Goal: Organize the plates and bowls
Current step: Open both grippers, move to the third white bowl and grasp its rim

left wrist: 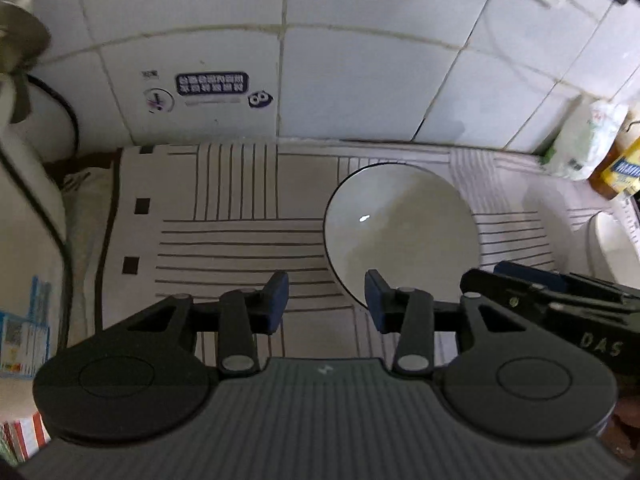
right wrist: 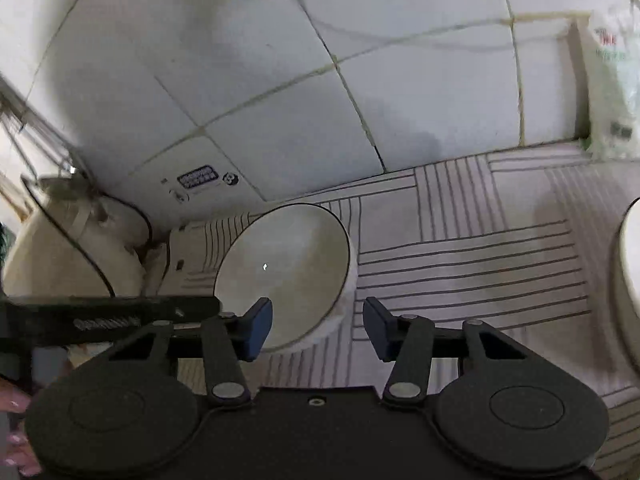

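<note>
A white bowl with a thin dark rim [left wrist: 400, 232] sits on the striped mat [left wrist: 240, 208] near the tiled wall. My left gripper [left wrist: 327, 302] is open and empty, just in front of the bowl's near left rim. In the right wrist view the same bowl [right wrist: 288, 268] lies ahead and to the left of my right gripper [right wrist: 318, 328], which is open and empty; its left finger [right wrist: 258, 328] overlaps the bowl's near rim. A second white dish [right wrist: 628, 276] shows at the right edge; it also shows in the left wrist view [left wrist: 612, 240]. The right gripper's body [left wrist: 560, 300] enters the left wrist view at the right.
White tiled wall [left wrist: 360, 80] stands behind the mat. A large white sack [left wrist: 24, 200] and a black cable sit at the left. A white plastic bag [left wrist: 580, 144] and a yellow-labelled bottle [left wrist: 620, 168] stand at the back right.
</note>
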`<control>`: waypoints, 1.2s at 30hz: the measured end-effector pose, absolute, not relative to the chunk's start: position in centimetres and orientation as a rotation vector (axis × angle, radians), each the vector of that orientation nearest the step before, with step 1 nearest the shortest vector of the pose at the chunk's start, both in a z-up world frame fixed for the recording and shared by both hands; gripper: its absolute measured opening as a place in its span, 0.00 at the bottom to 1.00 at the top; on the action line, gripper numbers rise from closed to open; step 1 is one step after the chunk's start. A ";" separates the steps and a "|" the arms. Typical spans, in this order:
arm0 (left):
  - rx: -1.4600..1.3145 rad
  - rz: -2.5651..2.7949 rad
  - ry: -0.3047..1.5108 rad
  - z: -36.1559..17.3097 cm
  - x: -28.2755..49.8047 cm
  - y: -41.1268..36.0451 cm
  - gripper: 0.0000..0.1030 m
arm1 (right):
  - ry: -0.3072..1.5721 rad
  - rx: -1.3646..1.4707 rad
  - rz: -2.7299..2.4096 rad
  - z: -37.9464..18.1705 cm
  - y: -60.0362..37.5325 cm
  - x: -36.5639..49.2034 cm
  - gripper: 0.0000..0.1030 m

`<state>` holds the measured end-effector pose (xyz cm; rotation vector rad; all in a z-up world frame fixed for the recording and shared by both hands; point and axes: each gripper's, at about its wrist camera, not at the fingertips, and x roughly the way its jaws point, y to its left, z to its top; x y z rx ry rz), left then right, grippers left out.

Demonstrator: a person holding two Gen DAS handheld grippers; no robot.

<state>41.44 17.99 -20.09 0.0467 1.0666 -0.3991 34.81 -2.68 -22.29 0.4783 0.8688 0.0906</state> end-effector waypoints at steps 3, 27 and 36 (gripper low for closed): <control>0.050 -0.413 1.104 -21.1 42.5 17.7 0.40 | 0.897 0.487 0.054 -23.3 -2.2 35.9 0.49; 0.060 -0.479 1.203 -20.4 42.1 15.9 0.15 | 0.934 0.634 0.006 -23.3 -3.1 35.1 0.18; 0.116 -0.526 1.146 -15.1 37.4 13.4 0.15 | 0.848 0.648 0.007 -18.2 -5.5 29.4 0.18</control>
